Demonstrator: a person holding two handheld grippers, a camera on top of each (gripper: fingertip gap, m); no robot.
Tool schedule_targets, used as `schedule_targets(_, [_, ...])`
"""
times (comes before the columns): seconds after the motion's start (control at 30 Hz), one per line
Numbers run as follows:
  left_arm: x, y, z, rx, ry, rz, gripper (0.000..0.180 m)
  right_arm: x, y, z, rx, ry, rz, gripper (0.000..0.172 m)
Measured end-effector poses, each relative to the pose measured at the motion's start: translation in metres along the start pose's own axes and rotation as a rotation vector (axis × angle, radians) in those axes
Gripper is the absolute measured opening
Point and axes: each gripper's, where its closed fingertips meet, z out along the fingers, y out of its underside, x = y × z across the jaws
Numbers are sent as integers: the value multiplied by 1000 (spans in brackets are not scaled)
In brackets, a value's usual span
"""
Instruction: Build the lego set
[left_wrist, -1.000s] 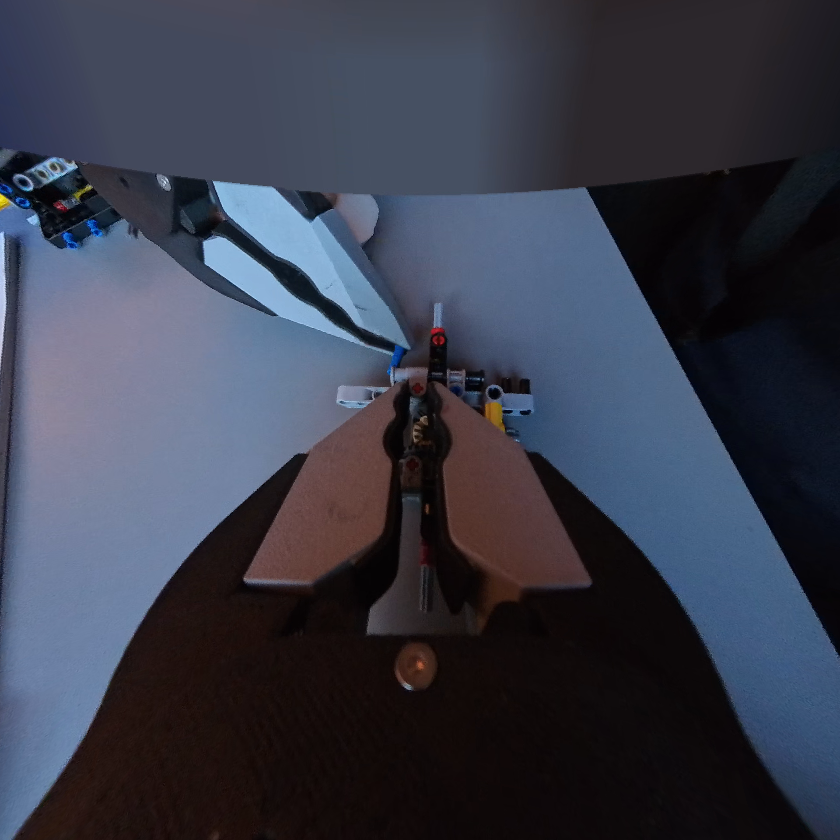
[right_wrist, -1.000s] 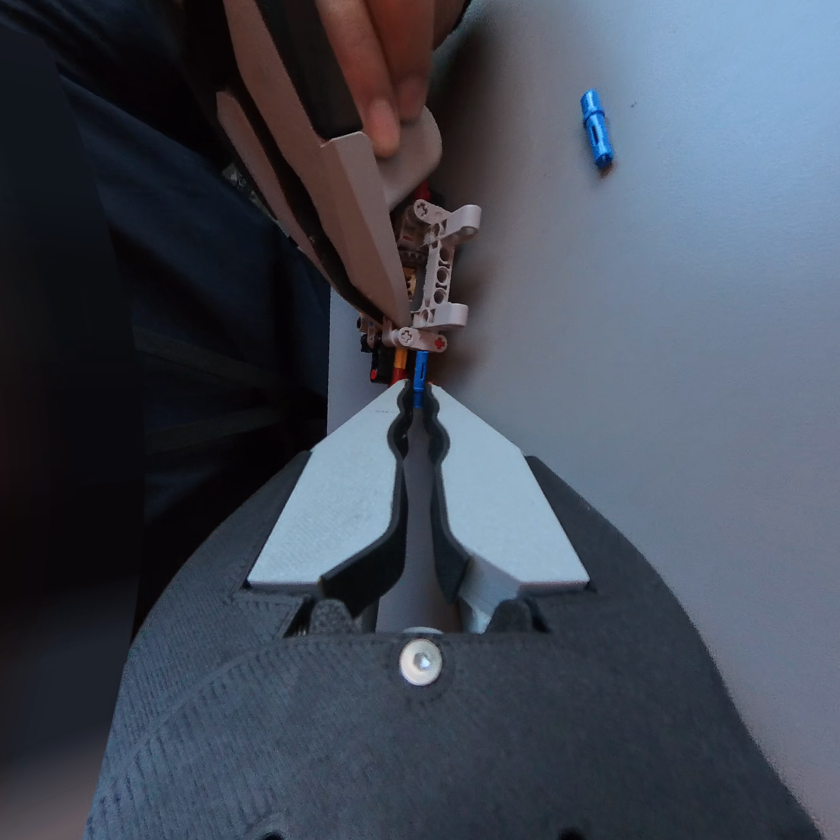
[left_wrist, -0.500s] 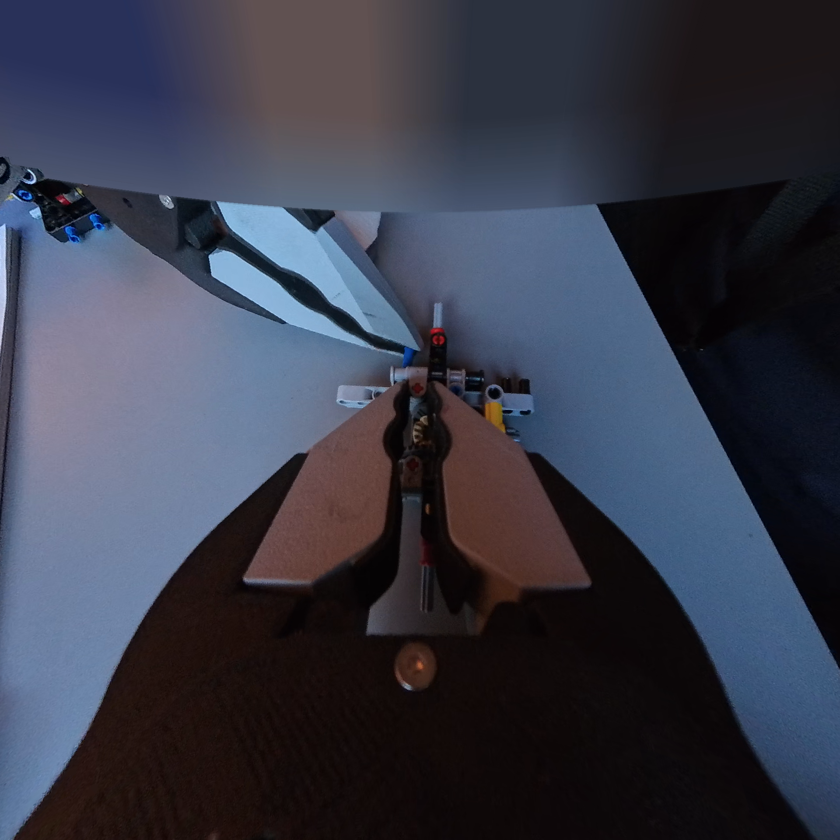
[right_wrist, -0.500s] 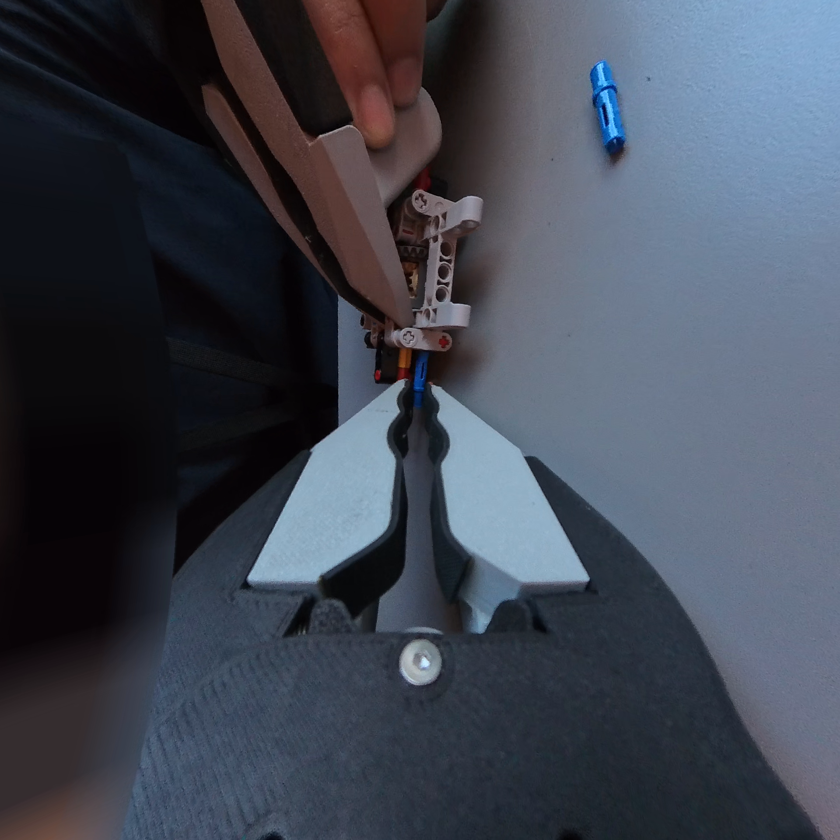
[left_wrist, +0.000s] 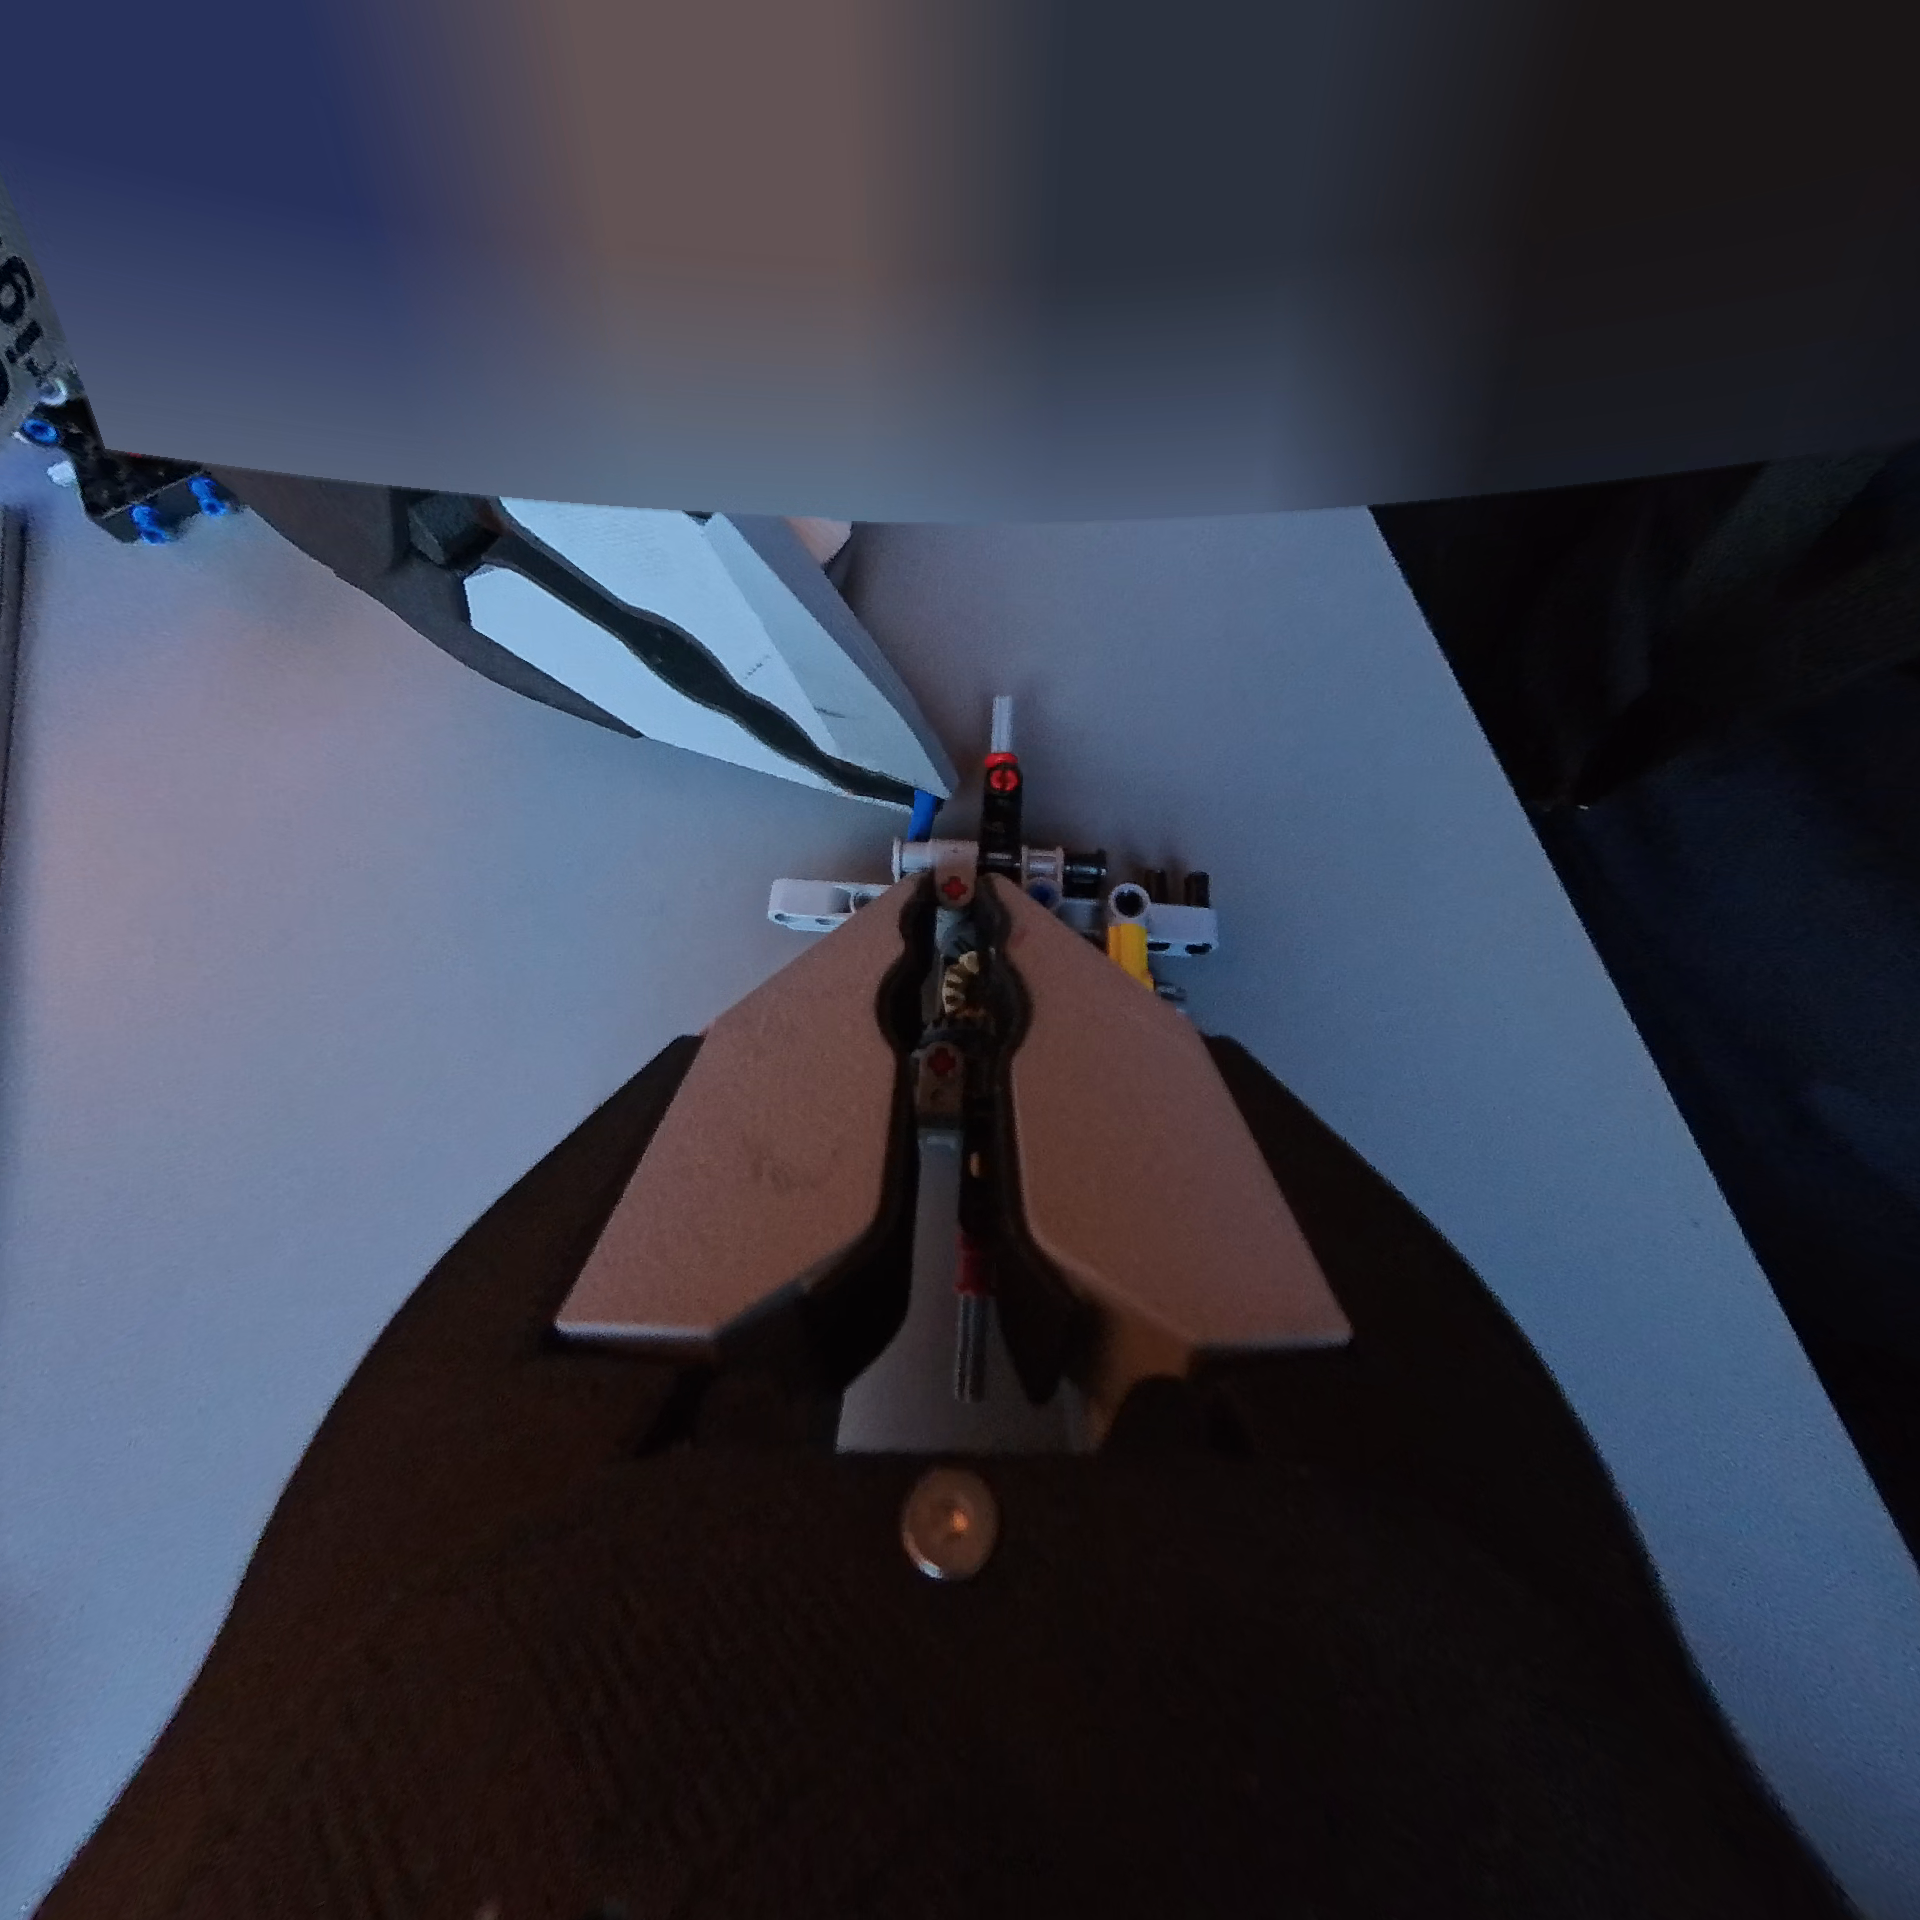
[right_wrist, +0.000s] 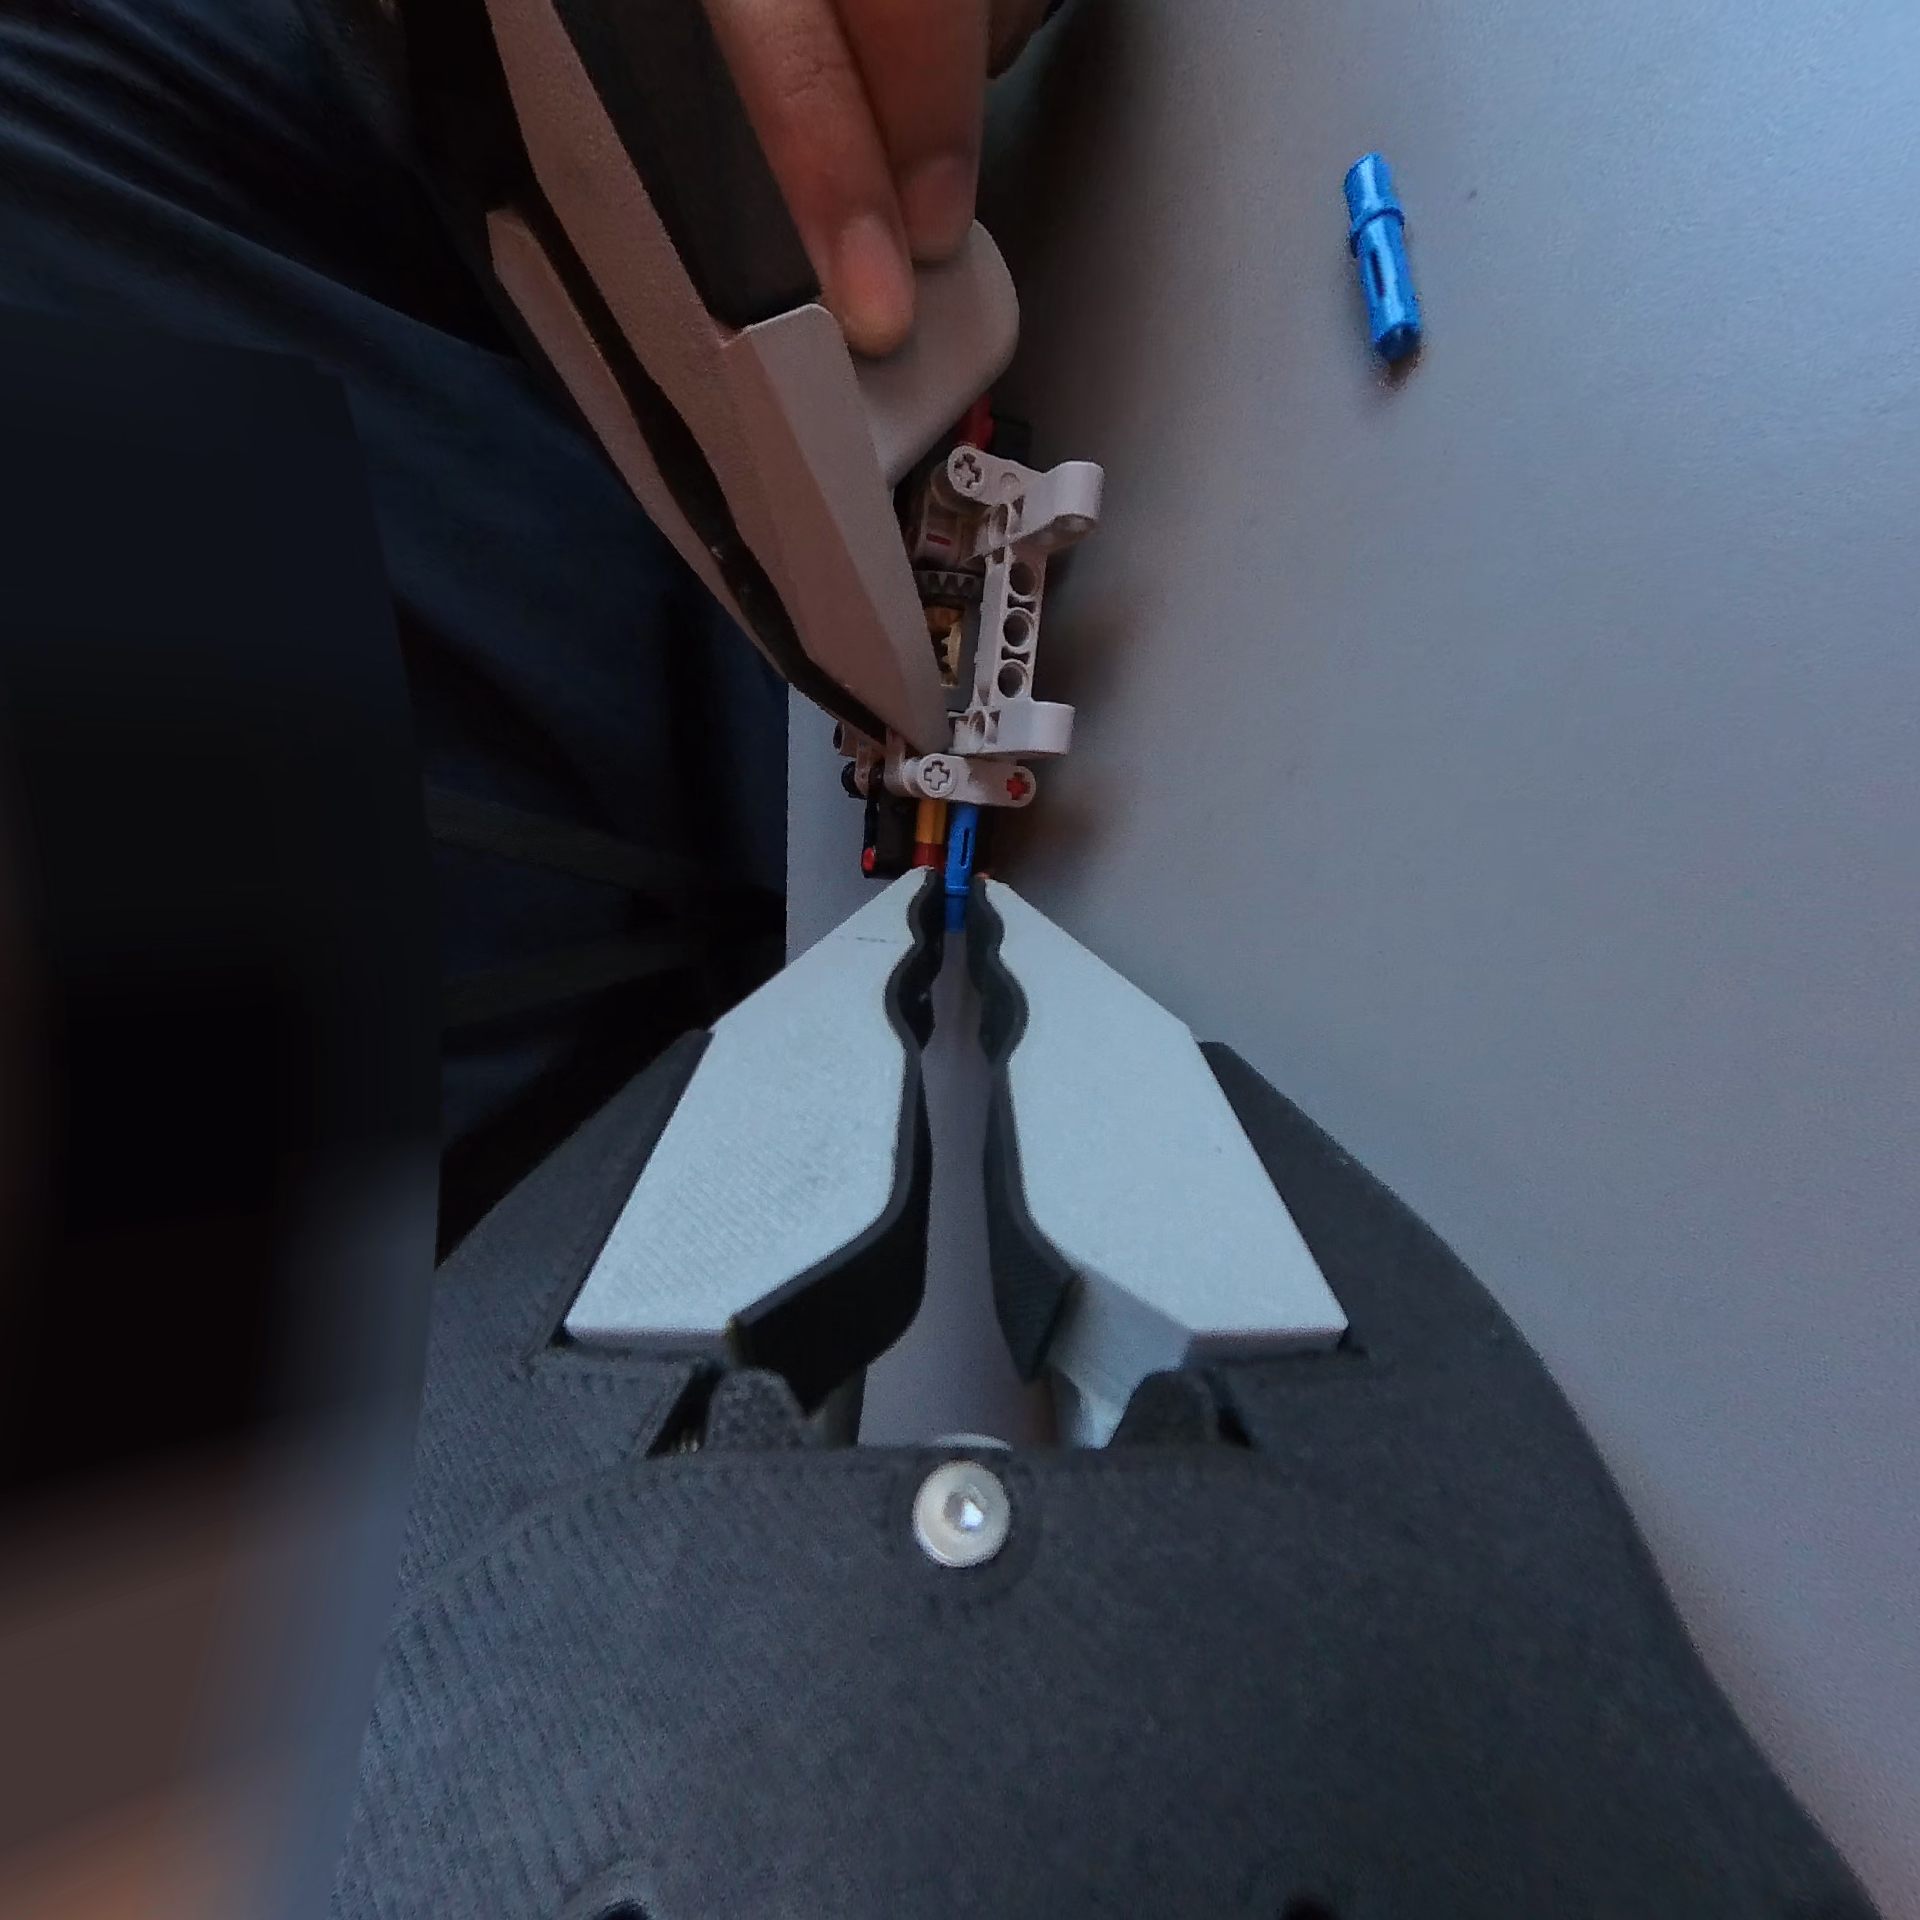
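Observation:
My left gripper (left_wrist: 956, 885) is shut on a small brick-built assembly (left_wrist: 1132, 909) of white beams, black and yellow pins, a tan gear and a grey axle, and holds it just over the grey table (left_wrist: 312, 987). In the right wrist view the left gripper (right_wrist: 920, 727) grips the assembly (right_wrist: 1013, 613) from above, with a person's fingers (right_wrist: 862, 208) on it. My right gripper (right_wrist: 956, 883) is shut on a thin blue pin (right_wrist: 962, 844) whose far end meets the assembly's white connector. In the left wrist view the right gripper (left_wrist: 935, 790) comes in from the upper left with the blue pin (left_wrist: 922, 812) at its tip.
A loose blue pin (right_wrist: 1380, 265) lies on the table to the right. Another black assembly with blue pins (left_wrist: 135, 488) sits at the far left. The table's edge runs close by, with a person's dark clothing (right_wrist: 312, 623) beyond it. Both grippers' tips are close together, under 4 cm apart.
Both grasps have held. The views have shifted slightly; the right gripper with the blue pin stays against the assembly.

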Motion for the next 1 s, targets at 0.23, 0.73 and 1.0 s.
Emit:
schedule_targets(0.23, [-6,-12,-11,44,-28,-5,8,-11,0,-13,123,7,-48,0])
schedule_targets(0.73, [-7,-15,5,-78,-102,137,2,-15,-2,-4,119,24,-78,1])
schedule_targets(1.0, [-1,-15,9,-100,-82,171,2,-14,1,0,90,16,-89,1])
